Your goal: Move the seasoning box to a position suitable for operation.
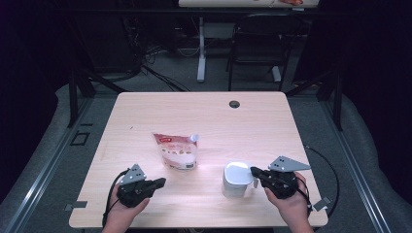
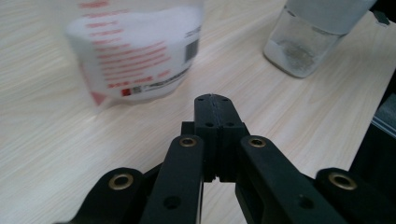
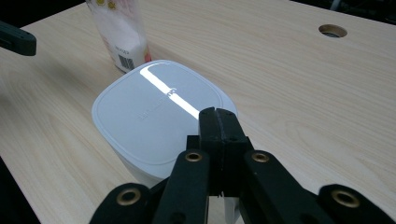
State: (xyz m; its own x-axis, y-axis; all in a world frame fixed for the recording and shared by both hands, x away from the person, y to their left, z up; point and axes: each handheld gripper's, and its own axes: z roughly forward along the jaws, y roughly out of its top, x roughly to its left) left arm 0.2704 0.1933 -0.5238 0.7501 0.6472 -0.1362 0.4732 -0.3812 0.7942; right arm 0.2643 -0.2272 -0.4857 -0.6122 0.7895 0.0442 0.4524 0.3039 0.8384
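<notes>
My right gripper (image 3: 218,112) has its two black jaws pressed together with nothing between them. Their tips hang just over the near edge of the white lid (image 3: 161,112) of a container, which catches a bright streak of light. Beyond it stands a pouch (image 3: 122,35) with a barcode low on its side. The wooden table (image 3: 289,88) has a round hole (image 3: 332,31) far off.
</notes>
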